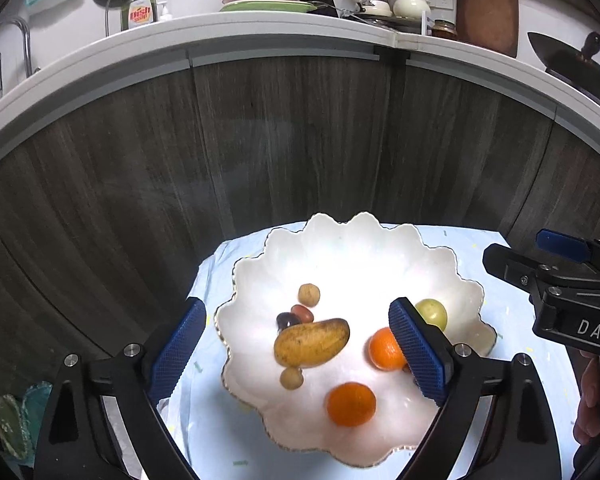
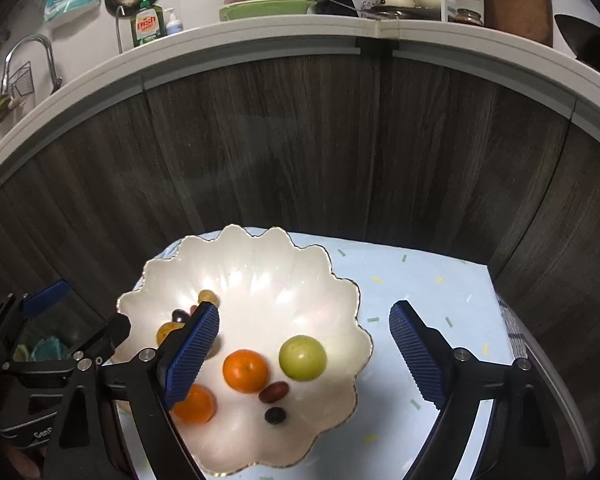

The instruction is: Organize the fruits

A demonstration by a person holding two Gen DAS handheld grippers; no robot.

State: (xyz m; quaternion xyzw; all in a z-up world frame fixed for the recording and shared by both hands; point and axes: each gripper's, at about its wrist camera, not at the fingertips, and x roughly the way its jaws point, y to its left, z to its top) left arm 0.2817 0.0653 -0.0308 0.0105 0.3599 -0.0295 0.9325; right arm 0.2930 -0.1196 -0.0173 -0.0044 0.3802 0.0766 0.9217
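A pale blue cloth with small coloured flecks (image 2: 420, 292) is covering a low table set against dark wood-grain cabinet fronts (image 1: 292, 140). Above them a white countertop (image 1: 260, 32) is carrying a green dish-soap bottle (image 1: 139, 10), stacked plates and pots.

A white scalloped bowl with a gilt rim (image 1: 340, 248) is sitting on the cloth, holding all the fruit. The left gripper (image 1: 300, 354) is hanging above it, blue pads spread wide, nothing between them. The right gripper (image 2: 312, 354) is likewise gaping and empty.

Left view alone is showing a yellow-brown mango (image 1: 311, 342) and two small tan round fruits (image 1: 309, 294). Right view alone is showing a green apple (image 2: 302, 357) whole, plus a dark plum (image 2: 275, 415) near the front rim. Two oranges (image 2: 245, 371) are lying loose in both.
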